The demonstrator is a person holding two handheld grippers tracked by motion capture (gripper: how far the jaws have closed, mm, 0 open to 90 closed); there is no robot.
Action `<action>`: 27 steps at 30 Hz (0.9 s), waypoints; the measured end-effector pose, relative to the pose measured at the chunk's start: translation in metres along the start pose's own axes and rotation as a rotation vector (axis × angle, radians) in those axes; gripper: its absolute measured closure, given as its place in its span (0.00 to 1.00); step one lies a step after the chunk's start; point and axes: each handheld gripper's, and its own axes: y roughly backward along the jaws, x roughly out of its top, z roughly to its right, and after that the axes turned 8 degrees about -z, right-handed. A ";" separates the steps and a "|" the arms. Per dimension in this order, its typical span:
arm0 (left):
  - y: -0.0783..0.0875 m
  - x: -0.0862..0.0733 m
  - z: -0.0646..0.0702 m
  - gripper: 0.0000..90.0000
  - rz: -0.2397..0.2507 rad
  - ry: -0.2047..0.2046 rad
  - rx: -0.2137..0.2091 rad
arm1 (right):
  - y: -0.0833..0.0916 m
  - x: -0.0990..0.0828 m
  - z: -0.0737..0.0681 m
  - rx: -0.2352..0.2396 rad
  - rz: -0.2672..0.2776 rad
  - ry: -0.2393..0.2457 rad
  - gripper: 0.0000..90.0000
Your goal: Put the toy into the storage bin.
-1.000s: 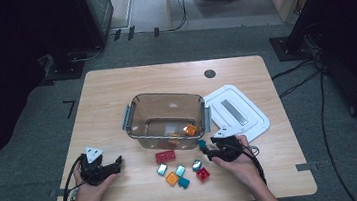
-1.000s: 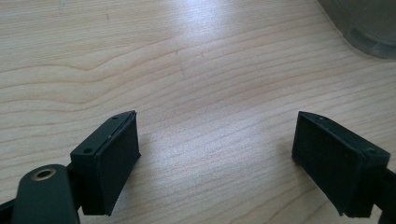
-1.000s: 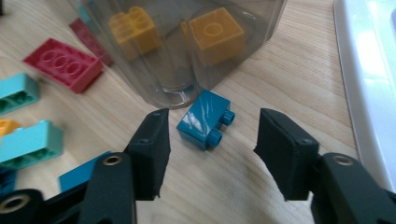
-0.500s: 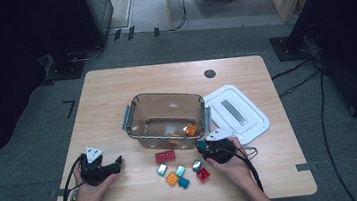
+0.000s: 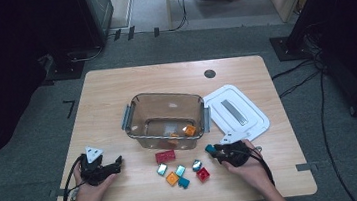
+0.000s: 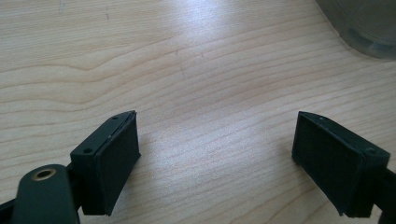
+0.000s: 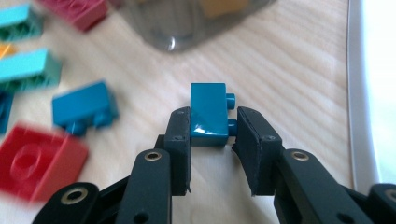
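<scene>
My right gripper (image 5: pixel 216 151) sits at the front right of the table, just right of the loose bricks. Its jaws have just been closing, and a teal brick (image 7: pixel 208 108) now stands between them. In the right gripper view both pads of that gripper (image 7: pixel 213 115) press on the brick, which lies on its side with its studs against the right pad. My left gripper (image 5: pixel 118 161) rests at the front left, jaws wide apart. In the left gripper view it (image 6: pixel 215 137) has only bare wood between its pads.
A clear plastic bin (image 5: pixel 161 95) stands mid-table with an orange brick (image 5: pixel 189 130) inside. Its white lid (image 5: pixel 238 113) lies to its right. Several loose bricks lie in front of the bin, among them a red brick (image 5: pixel 165 156) and a teal one (image 5: pixel 183 182).
My right gripper shifted left toward the bricks, then back a little to the right, and its jaws narrowed onto the teal brick. The left hand stayed put.
</scene>
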 end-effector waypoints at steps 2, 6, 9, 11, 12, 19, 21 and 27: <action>0.000 0.000 0.000 0.16 0.000 0.000 0.000 | 0.004 -0.006 0.000 -0.005 0.000 0.016 0.72; 0.000 0.000 0.000 0.16 -0.001 0.000 0.001 | 0.007 -0.011 -0.001 -0.009 0.007 0.013 0.66; 0.000 0.000 0.000 0.16 -0.001 0.000 0.001 | 0.005 -0.010 -0.002 -0.018 0.016 0.001 0.69; 0.000 0.000 0.000 0.16 -0.002 0.000 0.001 | 0.004 -0.009 -0.003 -0.032 0.018 0.011 0.72; 0.000 0.000 0.000 0.16 -0.002 0.000 0.001 | 0.004 -0.009 -0.004 -0.036 0.019 0.013 0.75; 0.000 0.000 0.000 0.16 -0.001 0.000 0.001 | 0.006 -0.009 -0.001 -0.040 0.007 0.002 0.75; 0.000 0.000 0.000 0.16 -0.001 0.000 0.001 | 0.008 -0.010 0.000 -0.043 0.003 -0.004 0.76; 0.000 0.000 0.000 0.16 -0.001 -0.001 0.000 | 0.022 -0.008 0.006 -0.067 -0.007 -0.030 0.76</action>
